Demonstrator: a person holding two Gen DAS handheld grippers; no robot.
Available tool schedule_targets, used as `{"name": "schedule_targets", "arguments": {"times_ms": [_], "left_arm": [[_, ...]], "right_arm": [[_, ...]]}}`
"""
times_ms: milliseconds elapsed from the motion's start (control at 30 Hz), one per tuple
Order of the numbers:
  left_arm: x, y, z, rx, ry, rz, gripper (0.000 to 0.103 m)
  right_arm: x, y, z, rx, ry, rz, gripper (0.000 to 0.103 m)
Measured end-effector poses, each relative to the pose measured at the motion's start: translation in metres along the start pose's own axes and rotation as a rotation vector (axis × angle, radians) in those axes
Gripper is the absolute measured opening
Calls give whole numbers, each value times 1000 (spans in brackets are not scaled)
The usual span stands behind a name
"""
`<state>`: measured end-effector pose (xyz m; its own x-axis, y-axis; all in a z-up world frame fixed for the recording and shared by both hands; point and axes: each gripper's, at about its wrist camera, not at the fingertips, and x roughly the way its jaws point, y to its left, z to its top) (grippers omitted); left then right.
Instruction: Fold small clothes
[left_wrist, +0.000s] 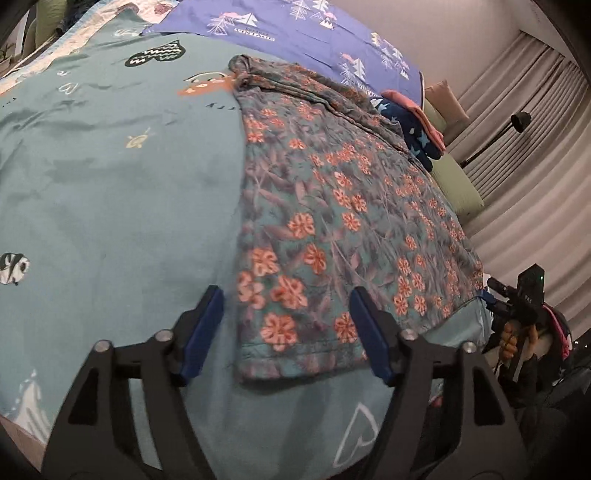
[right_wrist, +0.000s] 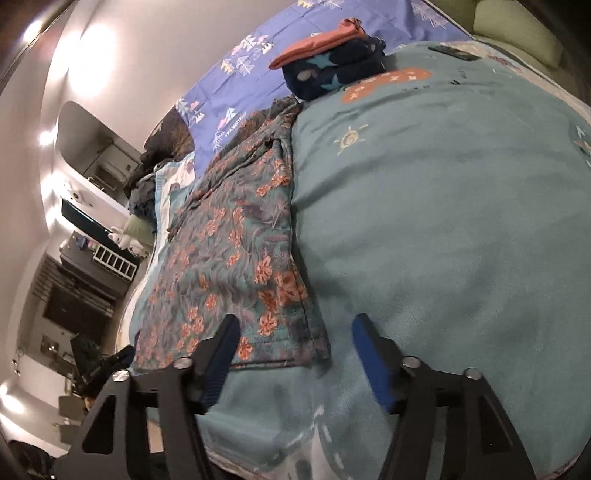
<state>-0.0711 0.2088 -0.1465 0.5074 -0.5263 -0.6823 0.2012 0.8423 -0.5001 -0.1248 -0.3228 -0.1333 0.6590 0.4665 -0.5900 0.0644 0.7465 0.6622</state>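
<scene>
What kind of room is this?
Probably a bedroom: a teal cartoon-print bedspread covers a bed, green pillows sit at its edge, and curtains hang behind.

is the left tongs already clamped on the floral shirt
No, the left tongs stand wide open above the near hem of the floral shirt, which lies flat on the teal blanket.

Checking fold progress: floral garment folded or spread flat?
Partly folded: the floral garment lies as a long strip on the teal blanket, far end bunched. Both grippers open, empty.
</scene>
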Motion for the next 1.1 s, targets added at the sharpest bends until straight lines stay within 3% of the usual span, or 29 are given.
{"name": "schedule_targets", "arguments": {"times_ms": [33,133,167,200,267,300,333,433,500,600,700,833,867,933,1000,1100], "left_arm": [[2,-2,-1,15,-12,2,75],[7,-5,3,8,-28,-5,70],[9,-7,6,16,-32,-21,45],[9,-9,7,25,-26,-32,4],[12,-8,11,-14,-16,-100,5],[8,-9,11,-25,-31,-119,5],[0,-13,11,-20,-59,-124,5],[-34,-20,11,-3,-134,-140,5],[-54,-23,9,20,-148,-136,5],[-72,-28,5,56,-149,-111,5],[-71,-25,2,77,-130,-52,5],[-63,-9,-1,50,-66,22,6],[-68,-7,-1,53,-69,53,6],[-81,-6,2,57,-103,94,17],[-95,-6,13,58,-170,144,48],[-97,-10,50,76,-248,181,53]], "right_arm": [[2,0,1,-9,-2,24,78],[13,6,6,-38,-3,36,81],[19,11,8,-54,7,45,81],[23,15,9,-75,19,48,75],[37,24,13,-94,82,52,7],[45,23,14,-48,132,66,4],[47,20,15,14,150,111,4],[19,28,11,9,90,166,4],[-16,27,7,25,31,221,4],[-40,24,2,45,8,272,4],[-37,28,-9,-13,78,230,5],[-12,20,-27,-28,228,96,12],[-14,15,-26,-17,233,45,13],[-26,8,-17,-6,176,-15,22],[-38,7,-1,0,98,-33,33],[-39,20,36,-20,5,-74,50]]}}
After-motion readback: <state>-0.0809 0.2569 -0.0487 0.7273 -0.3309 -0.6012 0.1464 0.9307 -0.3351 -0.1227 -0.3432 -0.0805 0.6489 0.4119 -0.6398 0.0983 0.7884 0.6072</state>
